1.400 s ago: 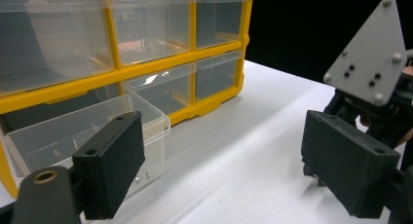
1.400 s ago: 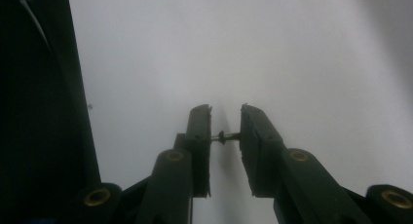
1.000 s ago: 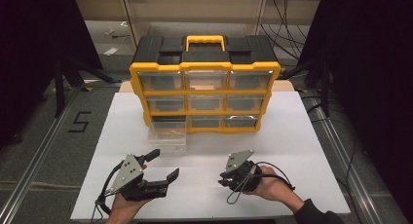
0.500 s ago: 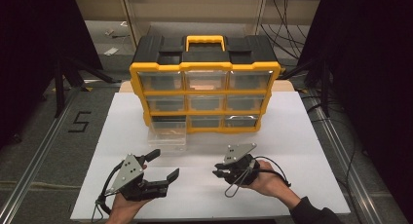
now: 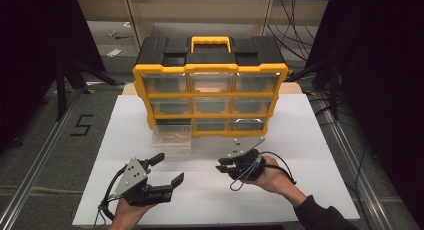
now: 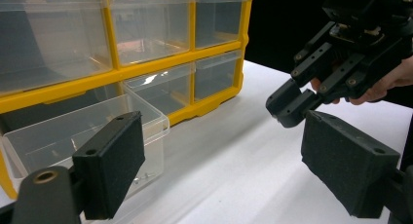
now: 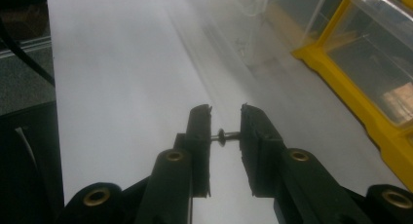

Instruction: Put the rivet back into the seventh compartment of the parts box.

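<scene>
organizer (image 5: pixel 210 90) at table (image 5: pixel 310 155) rear | pulled-out drawer (image 5: pixel 172 137) before its lower left | claws nearer front

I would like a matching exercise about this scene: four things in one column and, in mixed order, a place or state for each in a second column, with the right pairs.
Things:
1. small screw
2. clear drawer
3. left gripper
4. carry handle

Places or states:
A. pulled out from the bottom row of the yellow organizer, at its left
B. jaws wide apart, nothing between them
C. clamped between the jaws of the right gripper
D. yellow, on the organizer's black top

Pairs: 1-C, 2-A, 3-B, 4-D
</scene>
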The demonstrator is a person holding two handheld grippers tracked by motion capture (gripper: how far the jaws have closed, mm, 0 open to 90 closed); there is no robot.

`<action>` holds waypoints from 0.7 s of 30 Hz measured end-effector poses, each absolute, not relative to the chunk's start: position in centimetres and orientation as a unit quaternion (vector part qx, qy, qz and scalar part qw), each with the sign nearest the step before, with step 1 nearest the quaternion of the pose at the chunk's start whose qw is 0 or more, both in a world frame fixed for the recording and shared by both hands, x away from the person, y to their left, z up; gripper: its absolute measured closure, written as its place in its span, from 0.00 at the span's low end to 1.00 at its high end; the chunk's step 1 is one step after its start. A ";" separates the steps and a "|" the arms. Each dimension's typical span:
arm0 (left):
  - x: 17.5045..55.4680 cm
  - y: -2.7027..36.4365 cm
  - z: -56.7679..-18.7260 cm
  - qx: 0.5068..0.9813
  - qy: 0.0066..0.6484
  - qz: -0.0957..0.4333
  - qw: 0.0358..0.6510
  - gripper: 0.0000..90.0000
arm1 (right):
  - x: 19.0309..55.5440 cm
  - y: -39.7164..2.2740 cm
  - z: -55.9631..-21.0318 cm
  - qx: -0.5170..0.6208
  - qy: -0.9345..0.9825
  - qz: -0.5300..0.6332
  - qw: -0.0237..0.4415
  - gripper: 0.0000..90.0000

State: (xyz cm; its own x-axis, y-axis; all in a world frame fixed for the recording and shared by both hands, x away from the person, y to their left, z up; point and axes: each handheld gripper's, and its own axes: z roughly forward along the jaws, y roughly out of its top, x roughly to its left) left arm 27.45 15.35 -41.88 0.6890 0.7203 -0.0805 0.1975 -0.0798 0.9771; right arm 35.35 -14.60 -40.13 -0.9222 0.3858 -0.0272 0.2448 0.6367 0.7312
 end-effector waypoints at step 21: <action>27.4 15.4 -41.8 0.700 0.328 0.220 0.595 0.17 | 39.4 -10.7 -37.6 0.185 0.884 0.419 0.100 0.84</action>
